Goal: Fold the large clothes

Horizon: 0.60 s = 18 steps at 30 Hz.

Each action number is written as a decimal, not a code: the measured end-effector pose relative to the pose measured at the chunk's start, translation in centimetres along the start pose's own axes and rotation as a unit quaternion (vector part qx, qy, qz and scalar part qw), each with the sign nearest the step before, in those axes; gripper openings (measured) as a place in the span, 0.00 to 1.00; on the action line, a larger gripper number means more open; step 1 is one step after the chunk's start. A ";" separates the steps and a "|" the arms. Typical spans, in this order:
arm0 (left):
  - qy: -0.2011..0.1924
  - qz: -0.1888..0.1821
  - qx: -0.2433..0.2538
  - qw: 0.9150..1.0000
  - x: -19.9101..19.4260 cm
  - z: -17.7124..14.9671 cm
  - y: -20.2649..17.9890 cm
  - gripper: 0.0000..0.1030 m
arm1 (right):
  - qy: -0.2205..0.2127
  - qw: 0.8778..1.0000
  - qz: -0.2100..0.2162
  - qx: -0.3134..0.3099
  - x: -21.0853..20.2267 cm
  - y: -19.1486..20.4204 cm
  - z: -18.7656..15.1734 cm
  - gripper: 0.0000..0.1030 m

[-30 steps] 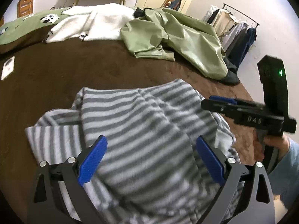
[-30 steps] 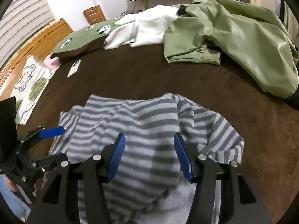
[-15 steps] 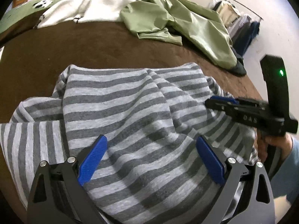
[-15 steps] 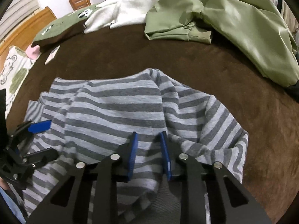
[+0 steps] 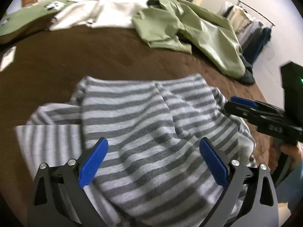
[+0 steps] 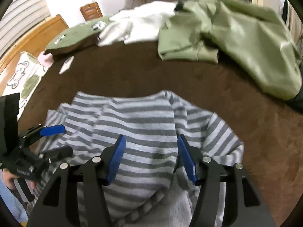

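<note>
A grey striped garment (image 5: 144,124) lies bunched on the brown bed cover (image 5: 75,60), with its plain grey inside showing at the near edge (image 6: 166,206). My left gripper (image 5: 153,160) hangs over it, jaws wide open and pads clear of the cloth. My right gripper (image 6: 151,157) is over the garment's right part (image 6: 144,121); its jaws are opening, striped cloth lies below the gap, and the pads do not press it. Each gripper shows in the other's view, the right one (image 5: 244,104) at the far right and the left one (image 6: 51,132) at the far left.
A green jacket (image 5: 197,32) and a white fleece (image 5: 102,9) lie at the far side of the bed, beside a green pillow (image 6: 75,36). A small card (image 6: 66,67) rests on the cover. A clothes rack (image 5: 251,24) stands at the right wall, with a wooden headboard (image 6: 37,36) on the left.
The right gripper closed to a narrow gap on a fold half a second ago and has now spread apart. Both views pulled back from the garment; the left gripper stayed wide.
</note>
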<state>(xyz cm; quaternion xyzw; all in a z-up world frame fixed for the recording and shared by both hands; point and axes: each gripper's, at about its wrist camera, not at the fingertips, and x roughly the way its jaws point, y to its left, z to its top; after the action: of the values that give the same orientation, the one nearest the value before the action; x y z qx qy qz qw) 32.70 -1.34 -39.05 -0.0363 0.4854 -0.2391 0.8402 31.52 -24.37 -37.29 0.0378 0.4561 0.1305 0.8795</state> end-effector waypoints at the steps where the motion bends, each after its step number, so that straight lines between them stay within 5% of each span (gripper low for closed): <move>1: -0.004 0.005 -0.004 1.000 -1.1 0.2 -0.2 0.93 | -0.004 1.000 0.005 -0.007 -1.2 0.4 0.1 0.61; 9: -0.025 0.041 -0.047 0.998 -9.4 -0.6 -1.2 0.94 | -0.015 0.999 0.023 -0.031 -8.1 1.9 -0.7 0.70; 18: -0.009 0.093 -0.049 0.994 -14.3 -3.7 -1.8 0.94 | -0.017 0.999 0.022 -0.031 -13.5 2.9 -3.0 0.85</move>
<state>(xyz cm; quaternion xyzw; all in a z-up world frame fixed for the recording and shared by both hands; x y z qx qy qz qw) 23.07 3.97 -29.08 -0.0339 0.4903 -0.1355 0.8603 21.08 -25.27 -27.82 0.0227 0.4357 0.1628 0.8850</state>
